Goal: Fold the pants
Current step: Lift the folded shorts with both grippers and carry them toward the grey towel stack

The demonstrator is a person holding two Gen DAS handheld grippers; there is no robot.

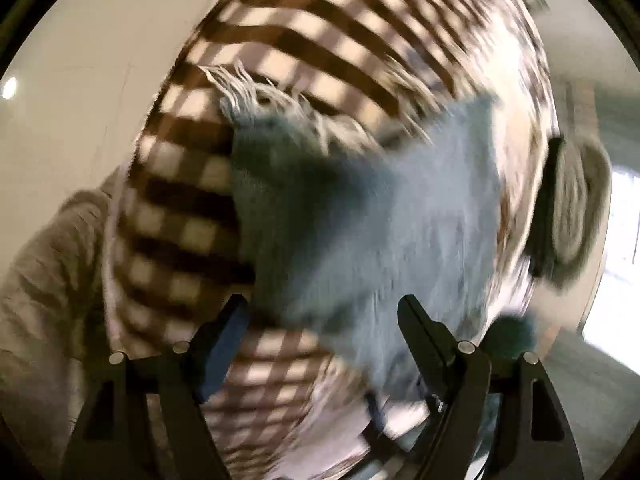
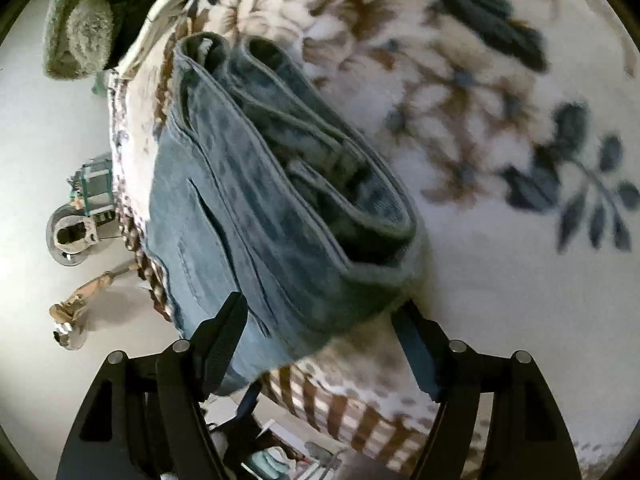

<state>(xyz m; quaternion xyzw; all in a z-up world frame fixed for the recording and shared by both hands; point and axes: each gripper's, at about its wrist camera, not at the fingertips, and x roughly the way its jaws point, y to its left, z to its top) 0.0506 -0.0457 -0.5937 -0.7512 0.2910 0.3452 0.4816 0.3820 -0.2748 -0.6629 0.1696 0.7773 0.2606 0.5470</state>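
The pants are light blue jeans. In the right wrist view the jeans (image 2: pixel 280 200) lie folded in a thick stack on a floral and checked blanket (image 2: pixel 480 260), with the waistband toward the top left. My right gripper (image 2: pixel 320 312) is open, its fingers on either side of the stack's near end. In the left wrist view the jeans (image 1: pixel 360 220) show a frayed white hem at the top left. My left gripper (image 1: pixel 324 312) is open just in front of the denim, with nothing held. This view is blurred.
The brown checked blanket (image 1: pixel 280 32) covers the surface under the jeans. A grey rolled cushion (image 1: pixel 576 208) lies at the right; one also shows in the right wrist view (image 2: pixel 76 28). Small objects (image 2: pixel 76 232) lie on the white floor at the left.
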